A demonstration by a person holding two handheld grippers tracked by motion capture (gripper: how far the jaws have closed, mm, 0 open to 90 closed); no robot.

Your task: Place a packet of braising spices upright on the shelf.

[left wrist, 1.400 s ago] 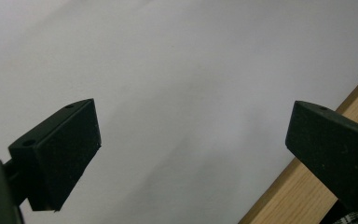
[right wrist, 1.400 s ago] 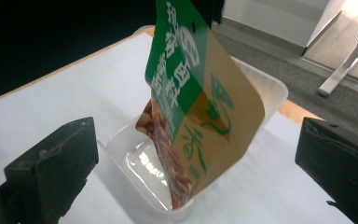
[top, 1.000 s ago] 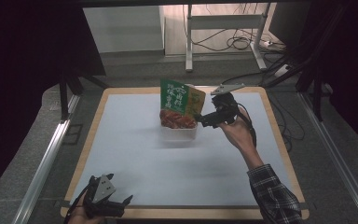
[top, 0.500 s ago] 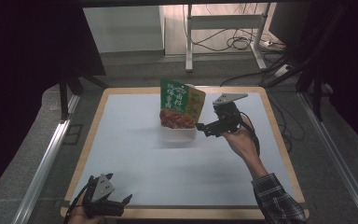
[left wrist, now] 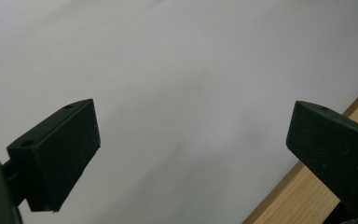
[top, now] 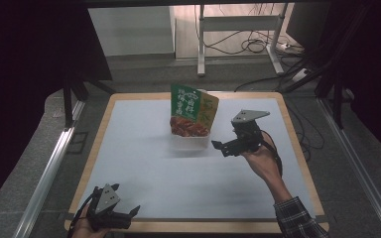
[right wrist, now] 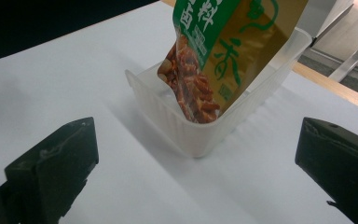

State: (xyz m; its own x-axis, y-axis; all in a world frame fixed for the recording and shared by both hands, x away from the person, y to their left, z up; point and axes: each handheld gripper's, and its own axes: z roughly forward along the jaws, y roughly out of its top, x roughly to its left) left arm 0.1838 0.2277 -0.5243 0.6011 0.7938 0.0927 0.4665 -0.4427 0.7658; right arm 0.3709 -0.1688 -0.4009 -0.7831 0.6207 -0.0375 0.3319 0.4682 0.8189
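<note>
A green and gold snack pouch [top: 192,110] [right wrist: 223,51] stands tilted inside a clear plastic bin [top: 191,141] [right wrist: 205,126] at the back middle of the white table mat [top: 178,173]. My right gripper [top: 219,147] [right wrist: 196,154] is open just right of the bin, its jaws wide apart and pointing at it, with nothing between them. My left gripper [top: 131,213] [left wrist: 191,140] rests open at the near left edge of the table, over bare white mat.
The table has a wooden rim [top: 198,227] [left wrist: 303,186]. Metal rails [top: 44,173] run along both sides of it. Desk legs and cables [top: 248,44] lie on the floor behind the table.
My right gripper has drawn back from the pouch, toward the near right, and stands open away from the bin. The left gripper has barely moved.
</note>
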